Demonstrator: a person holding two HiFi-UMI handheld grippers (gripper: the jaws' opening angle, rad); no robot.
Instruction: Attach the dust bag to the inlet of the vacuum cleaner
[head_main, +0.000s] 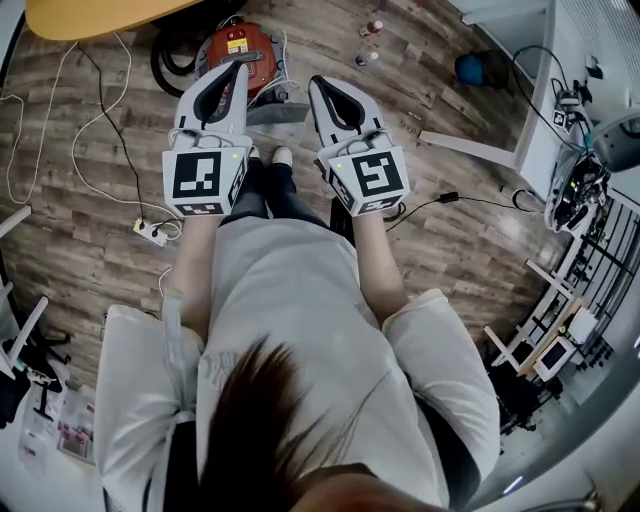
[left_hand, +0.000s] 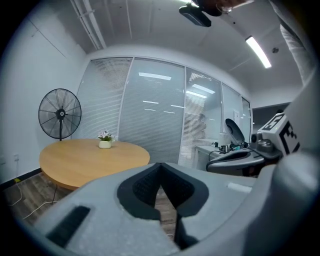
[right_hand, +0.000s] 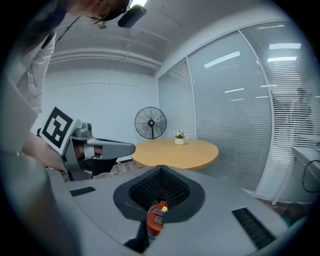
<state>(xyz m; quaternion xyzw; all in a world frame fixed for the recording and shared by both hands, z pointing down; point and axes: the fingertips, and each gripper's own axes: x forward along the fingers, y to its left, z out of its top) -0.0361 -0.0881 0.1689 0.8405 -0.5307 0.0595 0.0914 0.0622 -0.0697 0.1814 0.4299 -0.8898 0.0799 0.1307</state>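
overhead, the head view looks steeply down on a person standing on a wood-plank floor (head_main: 80, 250), holding a gripper in each hand out in front. the left gripper (head_main: 240, 67) and the right gripper (head_main: 318, 82) sit side by side, both pointing away from the body. in each gripper's own view the two jaws are pressed together at the tips with nothing clamped between them, on the left gripper (left_hand: 160, 169) and the right gripper (right_hand: 160, 171) alike.

the vacuum cleaner (head_main: 240, 48) is on the floor beyond the gripper tips, a rounded red body with a yellow label on top. a black hose (head_main: 168, 55) curls off its left side. the left gripper covers its near right edge, so its long axis and its inlet cannot be made out. the right gripper view shows only a red sliver of the vacuum cleaner (right_hand: 156, 218), through the gap under the closed jaws.

the dust bag cannot be picked out in any view.

beyond the vacuum cleaner stands a round wooden table (left_hand: 95, 160), cut off at the top edge of the head view, with a small flower pot (left_hand: 105, 143) on it and a pedestal fan (left_hand: 60, 115) behind it.
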